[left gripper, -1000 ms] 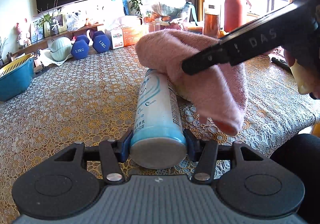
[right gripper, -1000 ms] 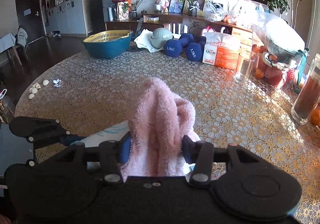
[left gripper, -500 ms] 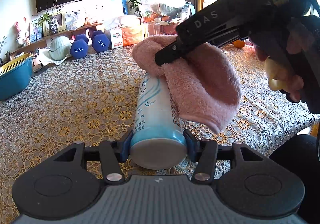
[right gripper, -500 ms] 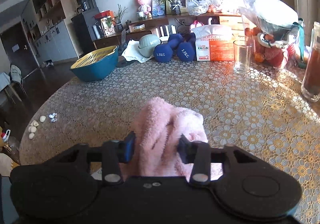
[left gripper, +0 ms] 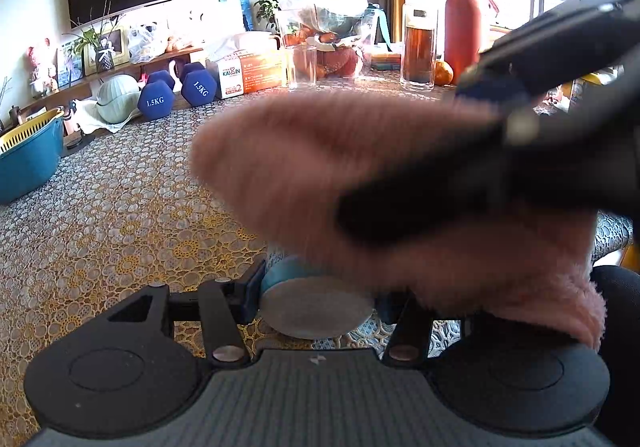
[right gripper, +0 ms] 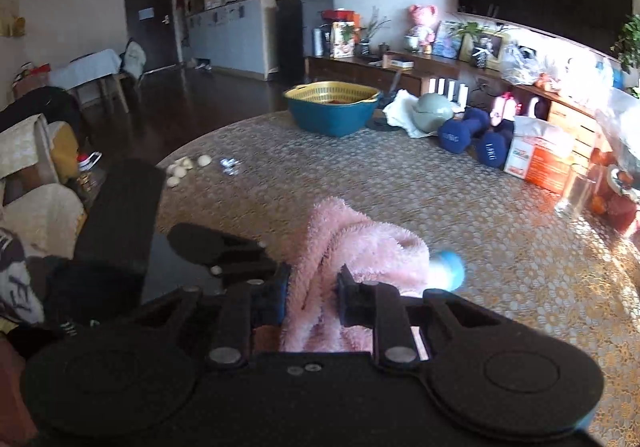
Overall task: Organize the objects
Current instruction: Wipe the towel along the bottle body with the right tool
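Note:
My left gripper (left gripper: 316, 297) is shut on a light blue bottle (left gripper: 316, 311) lying along the fingers; only its grey base and a bit of blue side show. A fluffy pink towel (left gripper: 320, 175) is draped over the bottle and hides most of it. My right gripper (right gripper: 312, 287) is shut on the pink towel (right gripper: 352, 259) and presses it onto the bottle, whose blue tip (right gripper: 448, 271) pokes out to the right. The right gripper crosses the left wrist view as a dark blurred bar (left gripper: 480, 175). The left gripper also shows in the right wrist view (right gripper: 224, 251).
On the lace-covered round table (right gripper: 360, 183): a teal basket with yellow liner (right gripper: 332, 107), two blue dumbbells (left gripper: 176, 95), an orange-white box (left gripper: 252, 73), a glass (left gripper: 300, 65), a tea jar (left gripper: 418, 47), a red flask (left gripper: 464, 23), bagged fruit (left gripper: 324, 23). Small white pieces (right gripper: 180, 171) lie near the far left edge.
My right gripper has dragged the pink towel down the bottle toward the left gripper, now covering nearly all of it. The left gripper has kept its hold.

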